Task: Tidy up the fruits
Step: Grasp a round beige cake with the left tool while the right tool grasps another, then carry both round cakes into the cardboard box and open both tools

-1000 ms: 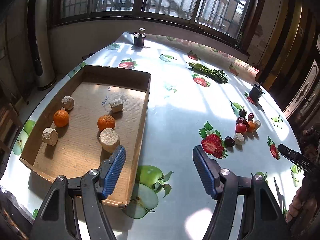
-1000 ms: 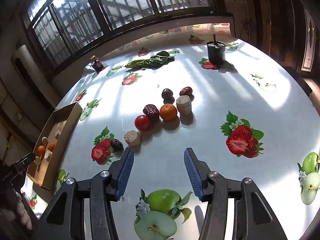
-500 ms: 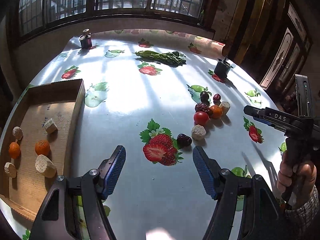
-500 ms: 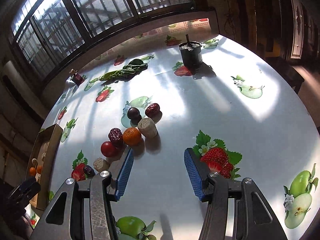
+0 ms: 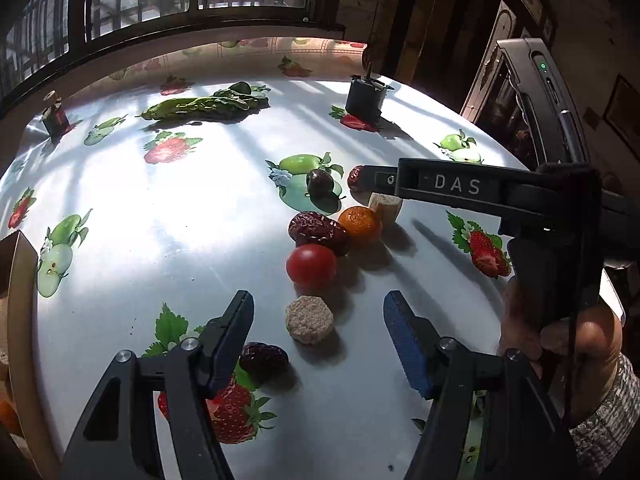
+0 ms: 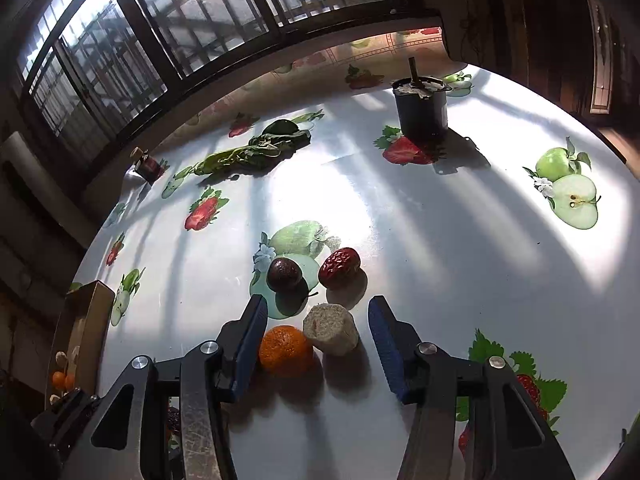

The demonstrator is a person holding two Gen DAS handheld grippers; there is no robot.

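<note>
Left wrist view: your left gripper (image 5: pixel 318 330) hung with jaws apart, framing the pale biscuit-like chunk (image 5: pixel 309 319) on the tabletop (image 5: pixel 200 216), the tomato (image 5: pixel 311 266) just beyond.

Right wrist view: your right gripper (image 6: pixel 316 338) was spread wide around the orange (image 6: pixel 285 350) and a second pale chunk (image 6: pixel 330 334), seemingly lining up a pick for the cardboard box (image 6: pixel 82 320) far left.

Desk background: non-fruit items, both wrist views.

Desk (image 5: pixel 224 208) covered in white oilcloth printed with strawberries and apples. Leafy greens (image 5: pixel 208 102) lie near far edge. Dark pot (image 6: pixel 421 110) with a stick upright in it stands far right, on a printed strawberry. Small dark bottle (image 5: pixel 56 117) stands far left. Barred window (image 6: pixel 168 20) runs behind the desk.
</note>
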